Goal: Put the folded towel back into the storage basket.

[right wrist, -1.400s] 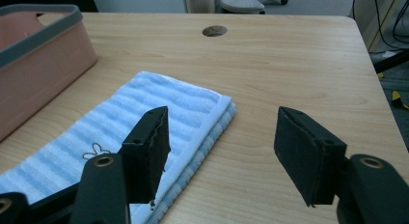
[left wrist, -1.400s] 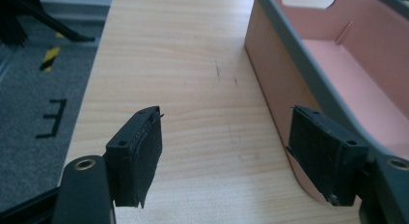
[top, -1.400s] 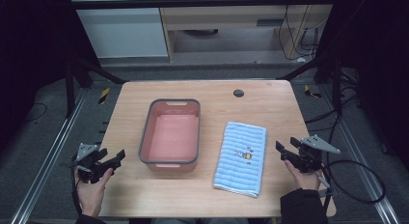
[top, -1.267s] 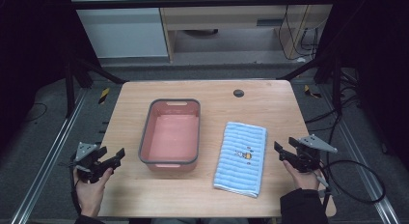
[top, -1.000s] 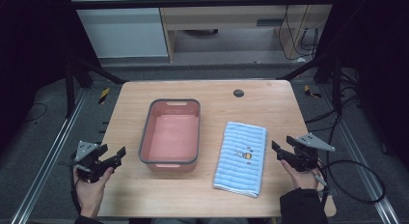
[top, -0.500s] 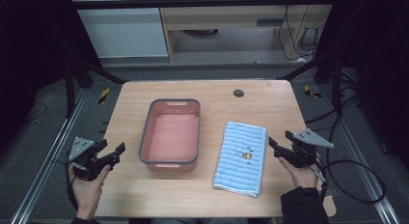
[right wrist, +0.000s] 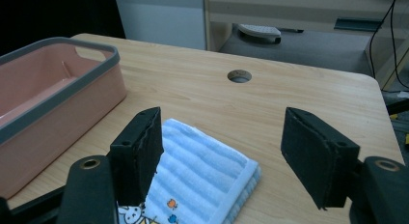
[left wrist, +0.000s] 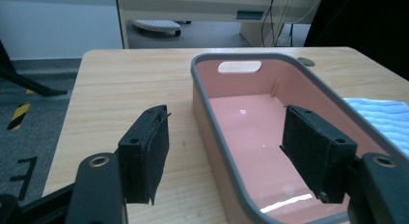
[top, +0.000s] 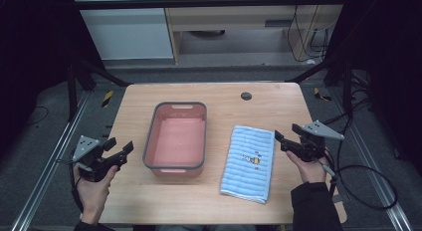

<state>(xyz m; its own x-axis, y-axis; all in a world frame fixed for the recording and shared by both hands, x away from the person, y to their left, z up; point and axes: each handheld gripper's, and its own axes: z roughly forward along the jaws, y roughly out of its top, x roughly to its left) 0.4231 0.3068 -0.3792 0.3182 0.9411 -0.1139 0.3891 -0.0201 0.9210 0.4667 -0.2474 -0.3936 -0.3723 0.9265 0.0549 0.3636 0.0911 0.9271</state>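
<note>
Wooden table carries two items: a pink basin with a grey rim standing left of centre, and a light-blue striped towel lying folded to its right, well clear of the basin wall. The basin is empty; its glossy floor reflects overhead light. A small printed motif sits near the middle of the towel. A round cable hole is cut into the table surface beyond the towel, near the far edge.

Left gripper is held in the person's left hand at the table's left edge, just beside the basin, not touching it. Its jaws stand wide apart with nothing between them. In the left gripper view the near corner of the basin lies between and beyond the two pads, and the towel appears at the far right.

Right gripper is held in the person's right hand near the table's right edge, its tips just beside the towel's right border. Its jaws are likewise spread, gripping nothing. In the right gripper view the towel's far end lies below the gap, the basin stands to the left, and the cable hole is ahead.

Both grippers are clear of the table surface as far as can be judged.
</note>
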